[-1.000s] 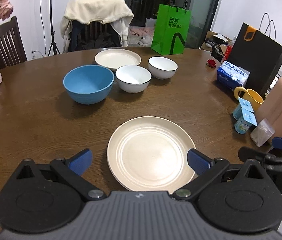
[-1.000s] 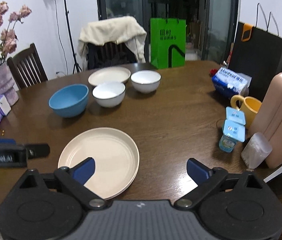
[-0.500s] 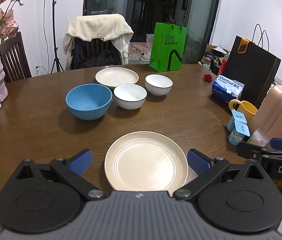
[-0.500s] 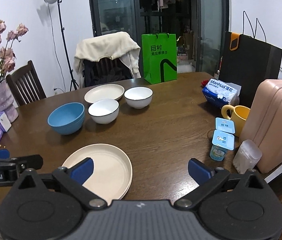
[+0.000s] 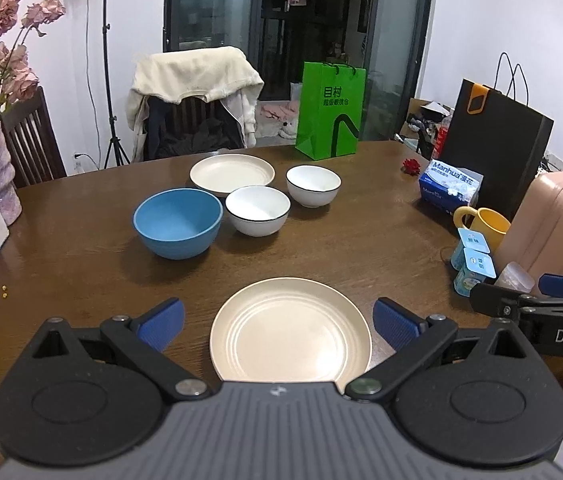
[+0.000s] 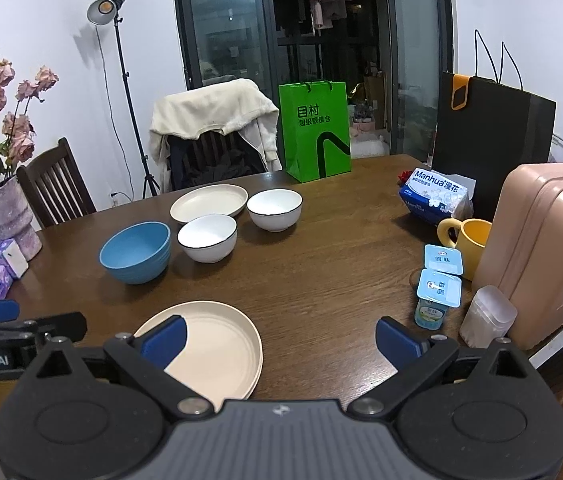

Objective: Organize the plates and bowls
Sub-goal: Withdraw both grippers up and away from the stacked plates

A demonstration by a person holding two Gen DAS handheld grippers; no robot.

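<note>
A: What sits closest to the grippers?

B: The left gripper (image 5: 279, 324) hangs above the near edge of the wooden table (image 5: 361, 248), its blue fingers spread wide with nothing between them. Under the gap lies the near cream plate (image 5: 290, 332), flat on the wood. The right gripper (image 6: 279, 340) is likewise spread and empty; its left finger overlaps that same plate in the view, but I cannot tell whether it touches.

A: Can each gripper be seen from the other camera?

B: Yes, each shows from the side, at the edge of the other's view, just beside the plate.

A: And further in?

B: Mid-table stands a blue bowl (image 5: 177, 222), upright and empty. Just beside it on its right is a white bowl with a dark rim (image 5: 257, 215), and a second white bowl (image 5: 313, 185) stands a little farther back and right. Behind the first white bowl lies the far cream plate (image 5: 232, 174), close to all three bowls.

A: What is along the right side?

B: Two yoghurt cups (image 6: 439, 284) near the edge, then a yellow mug (image 6: 469, 240), a pink suitcase (image 6: 541, 248), and a blue tissue pack (image 6: 435, 194) farther back.

A: At the far end?

B: A green paper bag (image 5: 331, 114) stands on the table, a black bag (image 5: 493, 140) to its right, and a chair draped in a cream garment (image 5: 197, 76) behind.
</note>
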